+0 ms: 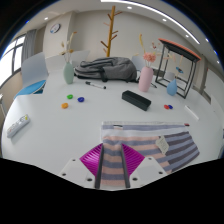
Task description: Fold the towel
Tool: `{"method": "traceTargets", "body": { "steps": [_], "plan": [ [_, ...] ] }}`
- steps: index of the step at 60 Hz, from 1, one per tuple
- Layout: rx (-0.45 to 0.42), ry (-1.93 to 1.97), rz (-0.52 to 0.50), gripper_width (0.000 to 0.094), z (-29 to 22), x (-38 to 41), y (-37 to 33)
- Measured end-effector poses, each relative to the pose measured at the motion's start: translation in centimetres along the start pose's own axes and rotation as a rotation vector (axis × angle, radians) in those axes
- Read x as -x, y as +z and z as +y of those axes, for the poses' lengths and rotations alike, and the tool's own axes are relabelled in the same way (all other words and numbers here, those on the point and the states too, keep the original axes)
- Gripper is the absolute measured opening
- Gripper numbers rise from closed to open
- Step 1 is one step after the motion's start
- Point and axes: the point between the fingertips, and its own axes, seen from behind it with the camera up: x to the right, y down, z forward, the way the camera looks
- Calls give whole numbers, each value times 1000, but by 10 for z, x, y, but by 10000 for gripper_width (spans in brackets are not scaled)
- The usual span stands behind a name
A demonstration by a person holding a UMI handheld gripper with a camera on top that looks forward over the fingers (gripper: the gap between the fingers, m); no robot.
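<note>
A striped towel, with pink, grey and cream bands, lies on the white table just ahead of my fingers. Part of it runs back between my two fingers. My gripper has its magenta pads pressed on that striped part from both sides, so it is shut on the towel. The rest of the towel spreads out to the right, bunched and partly doubled over.
Beyond the towel lie a black case, a grey backpack, a pink vase, a green vase, a blue cup and small coloured pieces. A white device lies at the left. A wooden coat stand is behind.
</note>
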Motion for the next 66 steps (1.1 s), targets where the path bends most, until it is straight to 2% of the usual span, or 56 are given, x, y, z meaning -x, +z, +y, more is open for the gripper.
{"method": "traceTargets", "body": {
  "steps": [2,3,9,15,24,27,34,39,48,56,58,60,62,64,65,66],
  "plan": [
    [2,-22,52,109,0,-10,0],
    [3,-32,87,87,1,-17,0],
    [58,-51,103,80,9,-6,-10],
    [78,39,-31,72,1,40,-39],
    [-5,120,-147,65,-59,59,-106],
    [-36,136,-156,65,-82,49,-124],
    [-80,149,-110,65,-108,-6,-136],
    [-67,144,-44,65,-103,-52,-121],
    [1,113,36,64,-57,-109,-78],
    [67,87,56,70,-7,-125,-41],
    [81,82,59,101,2,-127,-37],
    [93,68,74,200,7,-131,-35],
    [106,56,84,446,10,-134,-38],
    [113,46,88,765,7,-136,-46],
    [110,42,86,868,3,-136,-52],
    [105,40,77,825,-1,-134,-60]
  ]
}}
